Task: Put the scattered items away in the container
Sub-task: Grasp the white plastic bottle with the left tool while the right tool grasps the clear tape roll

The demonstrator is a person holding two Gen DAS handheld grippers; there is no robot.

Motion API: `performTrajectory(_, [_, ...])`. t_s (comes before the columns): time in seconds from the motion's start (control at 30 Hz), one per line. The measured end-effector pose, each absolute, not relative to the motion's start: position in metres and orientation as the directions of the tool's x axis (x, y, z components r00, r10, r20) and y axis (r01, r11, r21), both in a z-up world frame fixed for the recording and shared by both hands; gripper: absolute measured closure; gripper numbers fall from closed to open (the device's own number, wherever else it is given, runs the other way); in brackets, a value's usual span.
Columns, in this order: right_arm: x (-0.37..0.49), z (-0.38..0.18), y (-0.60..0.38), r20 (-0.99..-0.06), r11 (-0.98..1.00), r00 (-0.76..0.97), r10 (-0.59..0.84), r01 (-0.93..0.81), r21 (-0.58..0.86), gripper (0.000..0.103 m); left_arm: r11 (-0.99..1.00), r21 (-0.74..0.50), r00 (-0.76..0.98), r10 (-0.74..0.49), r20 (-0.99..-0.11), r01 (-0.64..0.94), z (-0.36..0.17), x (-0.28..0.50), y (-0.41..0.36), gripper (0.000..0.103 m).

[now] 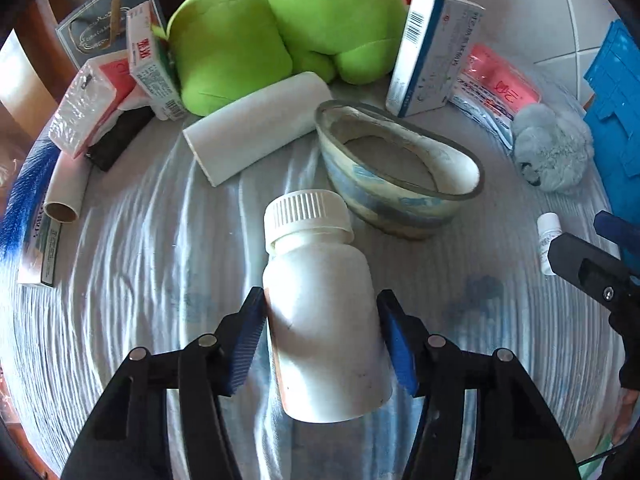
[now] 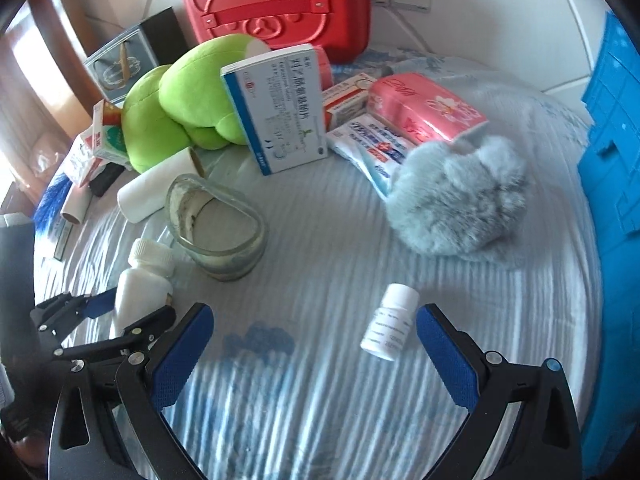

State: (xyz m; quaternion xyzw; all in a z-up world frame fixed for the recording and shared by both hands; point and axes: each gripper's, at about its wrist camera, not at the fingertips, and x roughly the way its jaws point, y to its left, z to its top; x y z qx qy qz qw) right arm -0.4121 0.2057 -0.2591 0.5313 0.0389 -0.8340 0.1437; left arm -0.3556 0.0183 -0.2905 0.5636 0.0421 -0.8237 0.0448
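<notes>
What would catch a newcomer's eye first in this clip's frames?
Probably the green plush at the back of the striped bedsheet, lying in front of a red case with a bear face. Next, the large white bottle between the left gripper's jaws. The small white bottle lies on the sheet, just inside the right gripper's open jaws.

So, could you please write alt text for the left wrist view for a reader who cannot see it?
The left gripper has its blue pads against a large white bottle on a striped bedsheet. Beyond it lie an oval dish, a white roll and a green plush, with boxes either side.
</notes>
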Motion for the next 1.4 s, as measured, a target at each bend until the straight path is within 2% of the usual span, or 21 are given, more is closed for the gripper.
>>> performTrajectory(0.23, [-0.439,-0.281,0.144,-0.903,-0.896,-0.348,-0.253,0.437,0.083,0.0,-0.987,0.031,-0.385,-0.09,-0.918,0.157,-0.287,-0.364,-0.018,0.048])
performTrajectory(0.43, [-0.459,-0.301,0.111,-0.918,-0.863,-0.313,-0.245,0.502,0.059,0.0,-0.984,0.025,-0.369,-0.09,-0.925,0.178,-0.297,-0.371,-0.037,0.051])
performTrajectory(0.6, [-0.47,-0.324,0.108,-0.934,-0.875,-0.258,-0.247,0.474,0.1,0.0,-0.982,-0.004,-0.372,-0.068,-0.926,0.19,-0.302,-0.372,-0.047,0.051])
performTrajectory(1.0, [-0.466,-0.322,0.109,-0.925,-0.892,-0.294,-0.239,0.443,0.09,0.0,-0.979,-0.019,-0.39,-0.063,-0.919,0.202,-0.297,-0.37,-0.054,0.051])
performTrajectory(1.03, [-0.464,-0.321,0.109,-0.927,-0.896,-0.296,-0.231,0.435,0.085,0.003,-0.98,-0.02,-0.386,-0.06,-0.921,0.2,-0.296,-0.37,-0.054,0.051])
performTrajectory(1.07, [-0.461,-0.319,0.108,-0.924,-0.895,-0.305,-0.231,0.439,0.079,0.018,-0.98,-0.021,-0.384,-0.057,-0.922,0.196,-0.295,-0.369,-0.054,0.051])
performTrajectory(1.1, [-0.456,-0.316,0.106,-0.92,-0.89,-0.32,-0.227,0.451,0.062,0.023,-0.982,-0.023,-0.385,-0.053,-0.922,0.19,-0.294,-0.367,-0.053,0.051])
performTrajectory(1.4, [-0.408,-0.282,0.113,-0.899,-0.871,-0.321,-0.299,0.476,0.119,0.026,-0.981,-0.011,-0.448,-0.08,-0.89,0.196,-0.25,-0.335,-0.052,0.051])
